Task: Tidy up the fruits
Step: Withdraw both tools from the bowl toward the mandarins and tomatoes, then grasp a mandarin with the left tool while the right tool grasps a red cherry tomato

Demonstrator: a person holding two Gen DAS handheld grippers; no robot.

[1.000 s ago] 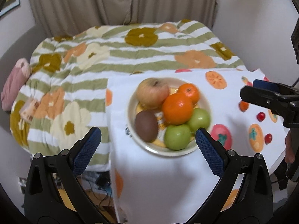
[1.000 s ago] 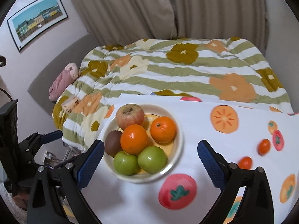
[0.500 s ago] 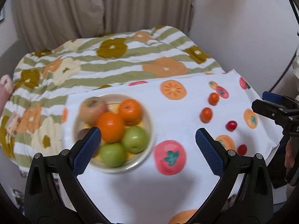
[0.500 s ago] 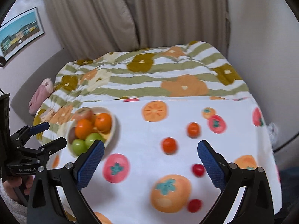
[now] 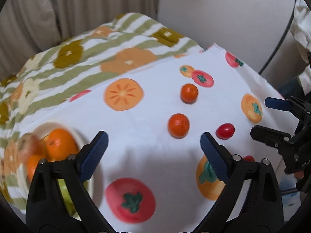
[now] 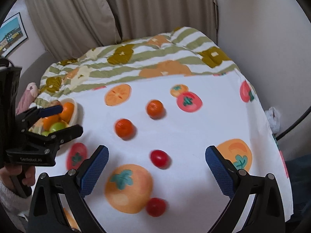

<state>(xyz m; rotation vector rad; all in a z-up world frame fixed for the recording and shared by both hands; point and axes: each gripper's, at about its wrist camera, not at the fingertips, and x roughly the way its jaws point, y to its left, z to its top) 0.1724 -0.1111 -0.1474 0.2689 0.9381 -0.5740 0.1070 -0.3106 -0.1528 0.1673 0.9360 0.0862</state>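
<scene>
Bed with striped flower quilt (image 6: 136, 58) fills the back, beige curtains (image 6: 116, 9) behind it; white cloth with printed fruit (image 6: 194, 136) covers the tabletop in front, its far edge against the quilt; cream bowl (image 6: 76, 108) sits at the cloth's left edge, holding oranges, green apples and a brownish apple, blurred in the left wrist view; left tongs (image 5: 153, 145) are spread wide, jaws have just been closing a little, nothing between the pads, only bare cloth, and the bowl partly hidden behind the left finger; right tongs (image 6: 156, 162) also spread wide, nothing pinched; in the right wrist view the left tongs show at the left edge, held in a hand (image 6: 21, 176) with a white fuzzy sleeve, open over the bowl side; loose fruit on the cloth, well apart from the bowl: far small orange (image 6: 155, 107) near the printed red tomato, near small orange (image 6: 124, 128) to its lower left, both between bowl and the cloth's right side; red cherry tomato (image 6: 159, 157) lies ahead of the right tongs, between the two fingers' line but not touched; second cherry tomato (image 6: 156, 206) lower down, just at the edge of a printed orange persimmon; pink soft item (image 6: 29, 95) on the bed at far left; framed picture (image 6: 11, 33) on the left wall.
</scene>
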